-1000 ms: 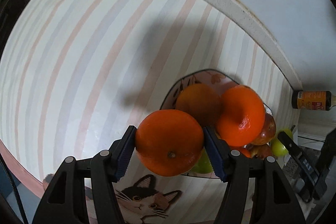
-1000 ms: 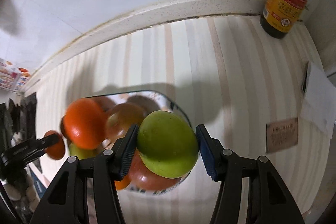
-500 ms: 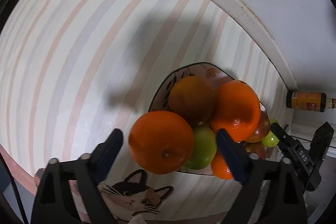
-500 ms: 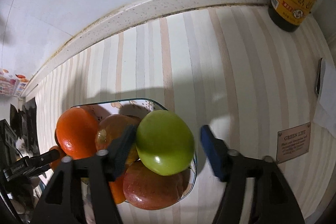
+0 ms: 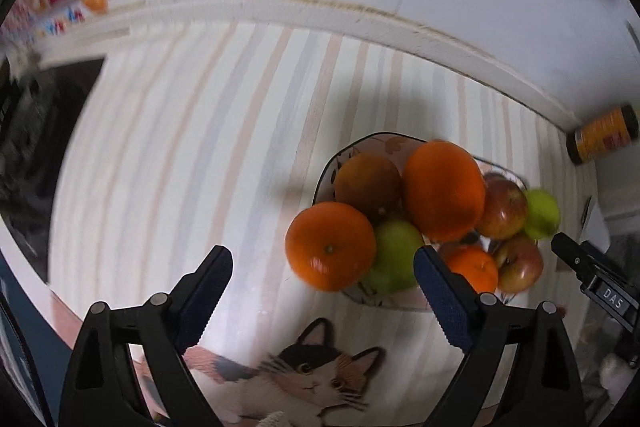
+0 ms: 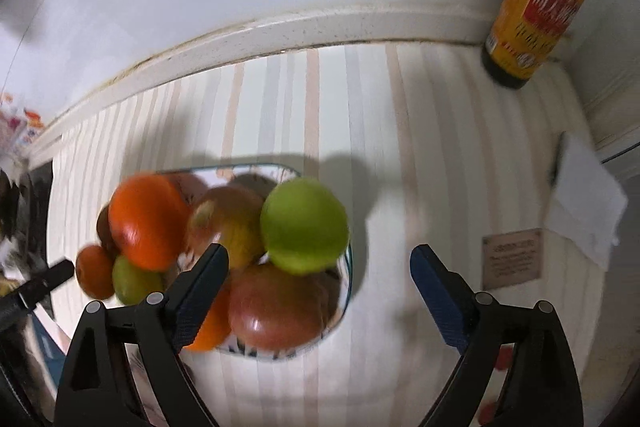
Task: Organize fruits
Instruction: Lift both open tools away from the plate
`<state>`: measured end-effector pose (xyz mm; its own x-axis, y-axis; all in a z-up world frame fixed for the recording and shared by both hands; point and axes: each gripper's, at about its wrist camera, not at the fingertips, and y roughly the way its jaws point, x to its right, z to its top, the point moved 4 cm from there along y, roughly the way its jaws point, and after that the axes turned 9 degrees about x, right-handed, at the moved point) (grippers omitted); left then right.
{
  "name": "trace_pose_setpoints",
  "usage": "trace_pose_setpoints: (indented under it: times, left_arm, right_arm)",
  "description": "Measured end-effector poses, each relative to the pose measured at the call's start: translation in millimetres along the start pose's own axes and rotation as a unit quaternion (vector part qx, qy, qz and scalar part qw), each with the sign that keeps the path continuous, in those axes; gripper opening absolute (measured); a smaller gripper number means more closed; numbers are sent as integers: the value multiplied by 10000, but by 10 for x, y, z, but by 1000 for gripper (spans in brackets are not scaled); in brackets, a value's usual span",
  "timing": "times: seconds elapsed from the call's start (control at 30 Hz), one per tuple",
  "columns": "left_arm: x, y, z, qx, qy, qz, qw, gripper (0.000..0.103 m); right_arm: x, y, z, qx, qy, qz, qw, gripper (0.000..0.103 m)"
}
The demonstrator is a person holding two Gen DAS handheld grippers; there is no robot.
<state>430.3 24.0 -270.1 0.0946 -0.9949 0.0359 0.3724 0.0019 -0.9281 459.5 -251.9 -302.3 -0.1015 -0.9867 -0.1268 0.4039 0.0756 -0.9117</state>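
Release of two fruits, both grippers. Left gripper (image 5: pixel 323 285) now stands wide and empty; the orange (image 5: pixel 330 245) it clamped a second ago rests on the plate's (image 5: pixel 347 151) near-left rim, against a green fruit (image 5: pixel 394 254). Right gripper (image 6: pixel 319 285) is opening, nothing between its pads; its green apple (image 6: pixel 304 225) tops the pile at the plate's (image 6: pixel 347 269) right edge. Both placements look complete. The orange, nearly round, has no long axis; its stem scar faces the camera. The apple's orientation is blurred.
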Motion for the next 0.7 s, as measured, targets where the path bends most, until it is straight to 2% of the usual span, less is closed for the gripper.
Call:
trace_pose_setpoints:
  times: [0.3,0.47,0.7]
  left_arm:
    - [131,-689,-396,665,469,-157,9966,93]
    - [131,-1266,-609,1238,735,-202,9894,93]
    - [5,-1898,-898,1720,835,-353,9809,93]
  right_arm:
    - [-328,-837,-567,564,-278,-168,9979,96]
    - [-449,-1426,-909,986,-231,-223,9946,96]
    - [-594,-2235,-1299,1555,-139,-342,9872,96]
